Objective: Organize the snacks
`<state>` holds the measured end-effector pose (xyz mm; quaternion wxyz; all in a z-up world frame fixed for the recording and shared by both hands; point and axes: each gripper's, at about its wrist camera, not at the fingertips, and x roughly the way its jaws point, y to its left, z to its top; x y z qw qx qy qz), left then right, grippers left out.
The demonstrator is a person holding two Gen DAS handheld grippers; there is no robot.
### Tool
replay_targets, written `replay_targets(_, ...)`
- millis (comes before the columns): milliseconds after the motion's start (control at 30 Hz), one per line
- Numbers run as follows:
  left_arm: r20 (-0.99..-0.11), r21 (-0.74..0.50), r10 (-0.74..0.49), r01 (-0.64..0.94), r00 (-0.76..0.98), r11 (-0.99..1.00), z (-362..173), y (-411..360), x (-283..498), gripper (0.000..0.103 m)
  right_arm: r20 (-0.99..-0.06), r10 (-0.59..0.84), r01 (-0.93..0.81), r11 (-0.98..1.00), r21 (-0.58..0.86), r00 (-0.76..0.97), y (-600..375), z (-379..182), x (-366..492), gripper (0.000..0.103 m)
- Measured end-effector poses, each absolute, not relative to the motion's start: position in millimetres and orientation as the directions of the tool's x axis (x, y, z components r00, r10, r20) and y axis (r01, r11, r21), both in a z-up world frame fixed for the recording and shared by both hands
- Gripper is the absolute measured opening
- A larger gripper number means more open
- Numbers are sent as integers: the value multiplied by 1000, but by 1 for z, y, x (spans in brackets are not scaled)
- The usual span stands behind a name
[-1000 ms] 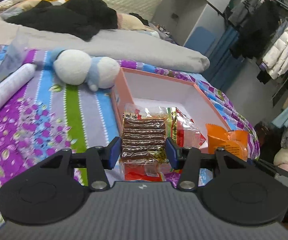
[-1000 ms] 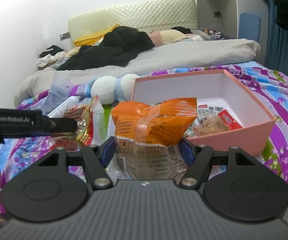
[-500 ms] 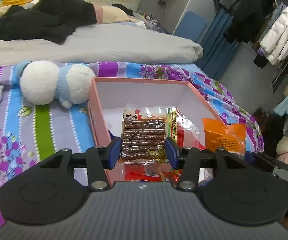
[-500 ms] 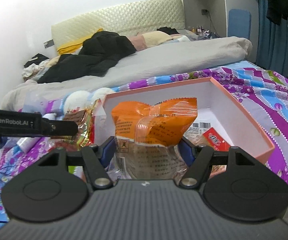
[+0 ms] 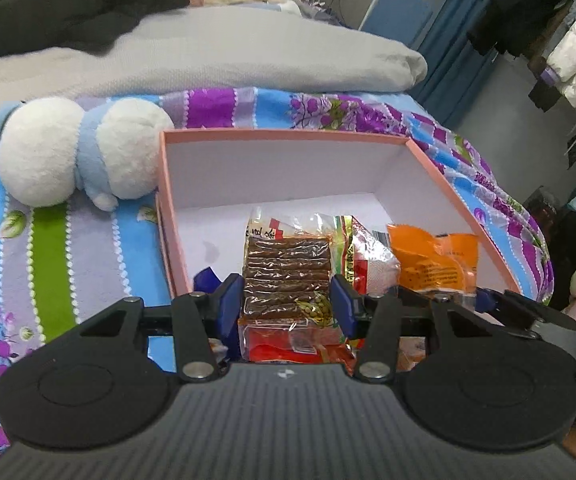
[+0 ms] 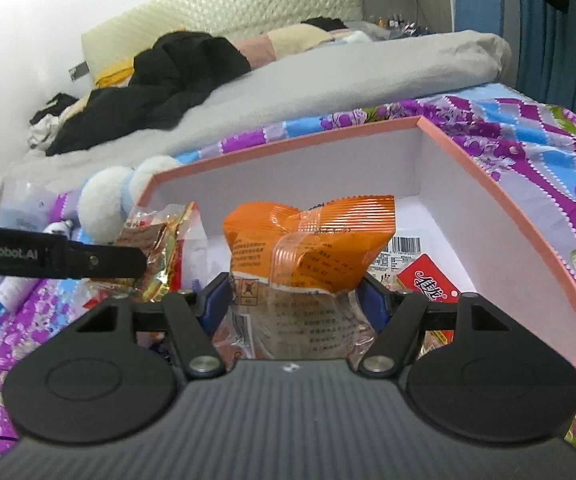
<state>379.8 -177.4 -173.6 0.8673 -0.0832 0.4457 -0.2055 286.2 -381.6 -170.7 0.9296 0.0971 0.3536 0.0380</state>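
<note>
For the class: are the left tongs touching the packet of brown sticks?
Touching. In the left wrist view, both blue pads of the left tongs press against the sides of the packet of brown sticks, with no gap visible.

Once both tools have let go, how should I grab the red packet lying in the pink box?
Take the red packet by its upper long edges, coming from above. It lies flat on the floor of the pink box, near the right wall, partly under the orange snack bag held in the right tool. A flat pouch gives little to pinch; its lower end is hidden.
</note>
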Motion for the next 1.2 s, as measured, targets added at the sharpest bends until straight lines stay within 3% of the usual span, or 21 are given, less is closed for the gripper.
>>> replay_targets(233,-749,-301,-413,290,518,908,-179,-183,390,55,-678,145,-7,979,202,721,-383,-183,300,70)
replay_targets(367,-748,-291,-404,287,527,913,-172,-180,389,65,-686,142,-9,981,194,714,-384,-184,302,72)
replay_targets(500,-722,-299,-414,290,554,909,-157,-172,378,66,-687,142,-2,980,201,712,-383,-178,297,73)
replay_targets(633,-704,-301,-420,296,572,907,-139,-164,359,66,-686,151,-15,980,200,711,-380,-169,287,83)
replay_targets(1033,-629,-290,-451,348,633,892,-76,-140,282,74,-624,137,-8,979,205,770,-371,-118,233,83)
replay_targets(1067,-619,-288,-456,355,639,889,-71,-138,275,74,-614,136,-11,979,202,778,-370,-112,227,84)
replay_targets(1167,-594,-280,-462,370,659,886,-56,-132,254,75,-590,130,-18,981,193,797,-367,-98,211,103)
replay_targets(1200,-587,-279,-464,372,663,885,-53,-131,248,79,-579,127,-18,982,190,806,-365,-93,205,103)
